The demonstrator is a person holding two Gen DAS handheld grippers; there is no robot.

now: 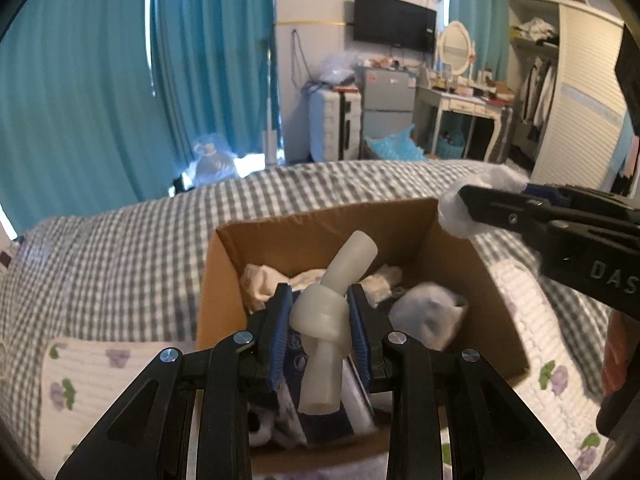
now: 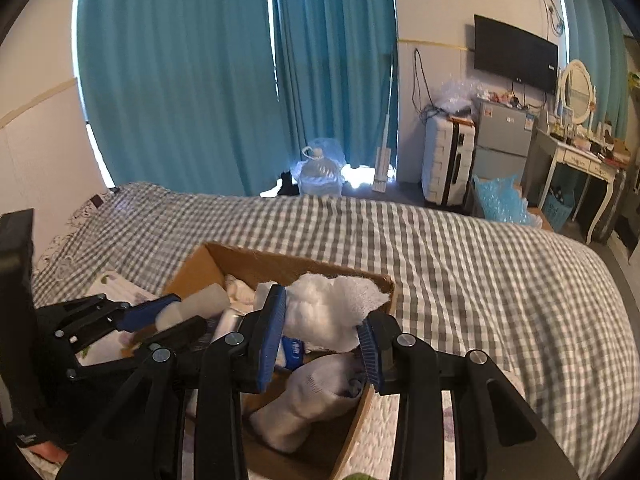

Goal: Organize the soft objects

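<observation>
Left wrist view: left gripper (image 1: 320, 316) clamped on a knotted translucent white tube (image 1: 322, 320), blue pads pressed to either side of the knot. Held above the cardboard box (image 1: 452, 240), over its near half, one tube end slanting up toward the box's far wall, the other hanging down toward the near edge. Inside the box, crumpled pale cloths (image 1: 272, 284) along the far wall and a rolled white sock (image 1: 428, 316) on the right side. Box seated on the grey checked bedspread (image 1: 120, 240), a white floral quilt (image 1: 80, 384) against the box's near left corner. Right gripper (image 1: 464, 204) reaching in from the right, above the box's far right corner, closed on a white fluffy cloth (image 1: 456, 220).

Right wrist view: right gripper (image 2: 322, 320) pinching the white fluffy cloth (image 2: 332, 308) between its blue pads, over the box's (image 2: 256, 260) right rim. Below it, inside the box, the rolled white sock (image 2: 304, 400). Left gripper (image 2: 176, 312) to the left, above the box's left part, closed on the pale tube (image 2: 200, 304). Teal curtains (image 2: 200, 80) beyond the bed, far behind the box.
</observation>
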